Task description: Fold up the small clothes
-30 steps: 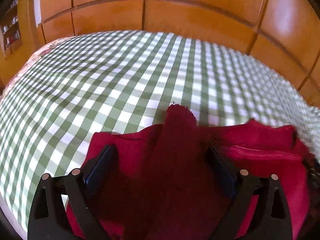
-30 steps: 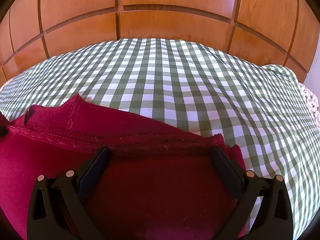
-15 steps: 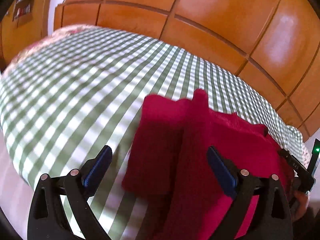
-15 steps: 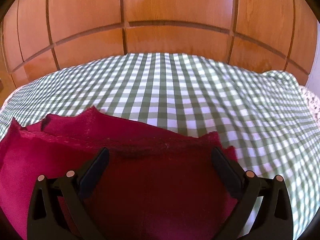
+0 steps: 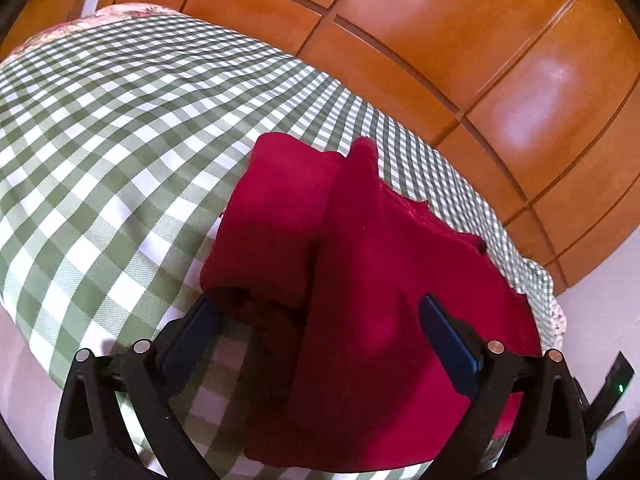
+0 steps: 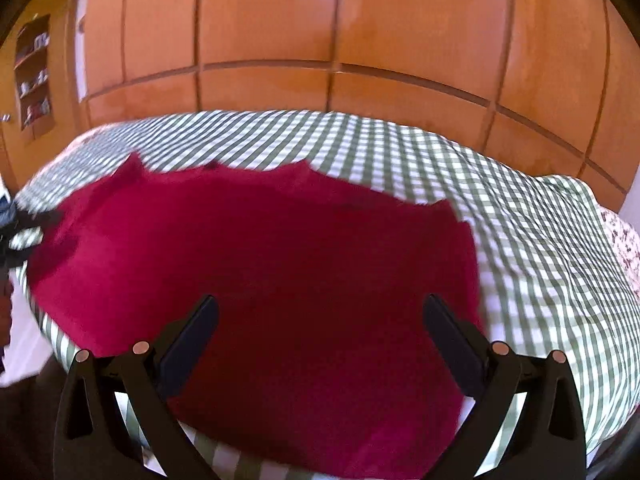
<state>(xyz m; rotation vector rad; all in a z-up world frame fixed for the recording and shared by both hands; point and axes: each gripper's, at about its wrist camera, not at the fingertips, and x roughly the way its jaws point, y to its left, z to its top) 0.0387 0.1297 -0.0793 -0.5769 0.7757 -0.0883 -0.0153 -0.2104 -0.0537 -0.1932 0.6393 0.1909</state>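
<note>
— Since both pairs of tongs are off the cloth, where do I stand with the fold?

— As I read it, between folds. My left gripper [image 5: 316, 340] has its jaws opening to their widest, nothing pinched; the red garment [image 5: 360, 280] lies under and ahead of them on the checked bedspread [image 5: 100, 140], near its front edge, with one flap already laid over on the left side. My right gripper [image 6: 320, 340] stands wide too, hovering above the same cloth, blurred in its own view.

— So what does the next move want?

— I judge it wants a fresh pinch on an outer edge, both tongs low enough to catch the top layer only.

— Any label or writing?

— None I can read, on the garment or the wooden wardrobe [image 5: 460, 40].
</note>
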